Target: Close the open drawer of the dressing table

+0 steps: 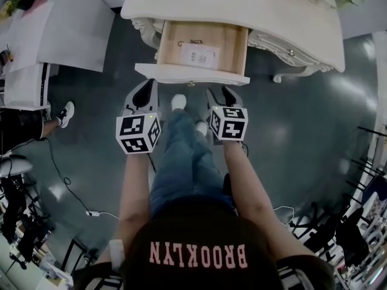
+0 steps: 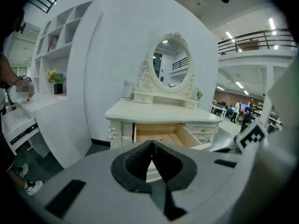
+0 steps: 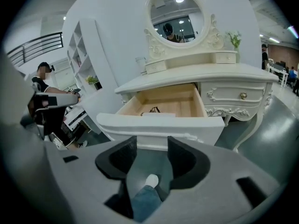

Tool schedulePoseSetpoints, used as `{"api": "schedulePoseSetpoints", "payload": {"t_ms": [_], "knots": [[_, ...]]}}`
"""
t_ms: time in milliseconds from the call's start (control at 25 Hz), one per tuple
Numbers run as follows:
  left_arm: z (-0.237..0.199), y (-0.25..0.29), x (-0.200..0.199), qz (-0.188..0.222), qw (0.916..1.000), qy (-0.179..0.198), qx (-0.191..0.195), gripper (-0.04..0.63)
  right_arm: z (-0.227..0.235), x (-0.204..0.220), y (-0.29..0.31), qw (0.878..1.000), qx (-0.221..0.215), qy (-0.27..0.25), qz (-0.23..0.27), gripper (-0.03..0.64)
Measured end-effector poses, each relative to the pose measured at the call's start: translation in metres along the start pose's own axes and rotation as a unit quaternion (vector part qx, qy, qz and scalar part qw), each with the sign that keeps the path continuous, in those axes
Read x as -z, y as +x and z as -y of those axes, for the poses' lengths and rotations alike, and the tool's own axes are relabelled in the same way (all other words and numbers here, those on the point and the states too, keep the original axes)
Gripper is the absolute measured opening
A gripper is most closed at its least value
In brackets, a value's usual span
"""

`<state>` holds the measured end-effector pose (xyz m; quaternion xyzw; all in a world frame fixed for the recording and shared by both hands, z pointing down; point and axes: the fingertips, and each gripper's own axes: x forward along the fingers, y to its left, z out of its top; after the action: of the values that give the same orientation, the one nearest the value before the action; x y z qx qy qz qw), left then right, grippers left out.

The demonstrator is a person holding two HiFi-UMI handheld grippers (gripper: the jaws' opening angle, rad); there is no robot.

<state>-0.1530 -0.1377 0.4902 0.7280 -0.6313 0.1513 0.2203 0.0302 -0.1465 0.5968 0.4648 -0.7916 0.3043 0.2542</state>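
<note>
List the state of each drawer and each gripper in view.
centre drawer: pulled open, a paper sheet lying flat inside.
side drawer: shut.
left gripper: shut, nothing between its jaws.
right gripper: open, empty, short of the centre drawer's front.

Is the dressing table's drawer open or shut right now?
Open. The drawer juts out from under the tabletop, its wooden inside exposed, with a paper sheet lying in it.
</note>
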Motion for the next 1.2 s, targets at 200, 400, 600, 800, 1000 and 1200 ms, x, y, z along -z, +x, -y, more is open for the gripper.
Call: {"api": "schedulePoseSetpoints", "payload": {"t_ms": [200,400,600,800,1000,1200], "knots": [[-0.003,0.010,0.000,-0.006,0.9999,0.004,0.008,0.002,0.003,0.003,0.014,1.000,0.022,0.016,-0.010,0.184],[-0.007,0.014,0.003,-0.016,0.9998,0.009,0.009,0.003,0.005,0.005,0.026,0.999,0.046,0.016,-0.024,0.202],[-0.019,0.018,0.002,-0.020,0.9997,0.010,0.007,0.003,0.003,0.006,0.039,0.997,0.063,0.017,-0.041,0.208],[-0.028,0.024,0.000,-0.022,0.9997,0.007,0.006,0.003,0.003,0.006,0.045,0.995,0.078,0.022,-0.050,0.209],[-0.030,0.029,-0.004,-0.023,0.9997,0.007,0.010,0.003,0.005,0.001,0.049,0.994,0.089,0.032,-0.047,0.209],[-0.036,0.036,-0.009,-0.024,0.9997,0.006,0.009,0.003,0.009,-0.005,0.055,0.993,0.097,0.039,-0.049,0.209]]}}
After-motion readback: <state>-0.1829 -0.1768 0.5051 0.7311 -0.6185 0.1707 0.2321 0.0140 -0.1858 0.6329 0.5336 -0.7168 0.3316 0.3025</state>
